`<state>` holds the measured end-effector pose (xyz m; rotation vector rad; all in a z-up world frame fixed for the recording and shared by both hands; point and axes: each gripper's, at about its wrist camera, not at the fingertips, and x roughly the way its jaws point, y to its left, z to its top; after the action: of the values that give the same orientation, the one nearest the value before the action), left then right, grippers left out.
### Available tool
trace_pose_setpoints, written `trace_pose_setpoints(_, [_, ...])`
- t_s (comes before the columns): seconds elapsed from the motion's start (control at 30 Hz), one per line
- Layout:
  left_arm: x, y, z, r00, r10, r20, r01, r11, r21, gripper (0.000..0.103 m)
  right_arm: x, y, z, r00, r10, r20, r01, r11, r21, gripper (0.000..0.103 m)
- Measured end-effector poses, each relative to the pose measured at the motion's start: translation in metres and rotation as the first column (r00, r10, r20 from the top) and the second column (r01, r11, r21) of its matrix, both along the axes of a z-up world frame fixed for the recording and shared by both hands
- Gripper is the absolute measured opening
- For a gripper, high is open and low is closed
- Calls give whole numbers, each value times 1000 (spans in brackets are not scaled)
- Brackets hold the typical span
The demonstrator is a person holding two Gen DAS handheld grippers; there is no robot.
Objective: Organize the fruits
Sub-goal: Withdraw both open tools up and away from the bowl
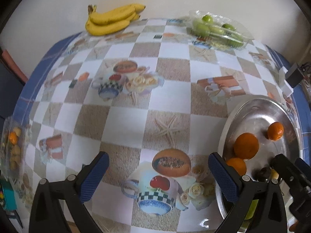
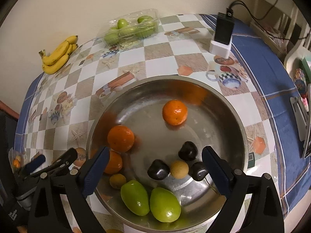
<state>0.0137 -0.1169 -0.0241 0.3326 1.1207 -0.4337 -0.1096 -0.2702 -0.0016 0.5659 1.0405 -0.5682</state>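
Both grippers, the left gripper [image 1: 158, 176] and the right gripper [image 2: 154, 169], hang with jaws released and empty over a checked bench [image 1: 171, 73]. The steel bowl [image 2: 229, 104] already carries oranges [image 2: 175, 112], dark plums, and green fruits [image 2: 165, 204]. The bananas [image 1: 111, 20] lie by the far wall: soft and easily bruised, probably best taken near the stiff stem. The clear pack [image 2: 132, 30], seemingly of green fruit, looks crushable.
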Motion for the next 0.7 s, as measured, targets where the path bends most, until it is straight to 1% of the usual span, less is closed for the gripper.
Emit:
trace_pose_setpoints(0.1, [1, -1, 3, 1000, -18, 23, 19, 1000, -4, 103, 2, 3, 1, 1000, 7, 13, -7, 1000, -9, 96])
trace_pose_setpoints(0.2, [3, -1, 2, 998, -33, 62, 31, 999, 32, 103, 1, 5, -2, 1000, 1, 11, -1, 1000, -13, 96])
trace_pose_setpoints(0.3, [5, 2, 2, 995, -13, 94, 6, 997, 76, 103, 1, 8, -5, 1000, 0, 1, 0, 1000, -23, 96])
trace_pose_setpoints(0.43, [4, 8, 0, 991, 7, 131, -21, 994, 103, 103, 1, 14, -3, 1000, 3, 6, -3, 999, -47, 96])
trace_pose_setpoints(0.53, [2, 10, -4, 987, 27, 159, -54, 985, 167, 103, 2, 22, -1, 1000, 20, 11, -19, 997, -72, 96])
trace_pose_setpoints(0.7, [1, 18, -7, 990, 45, 137, -71, 979, 190, 103, 0, 32, -3, 999, 33, 7, -32, 996, -81, 96])
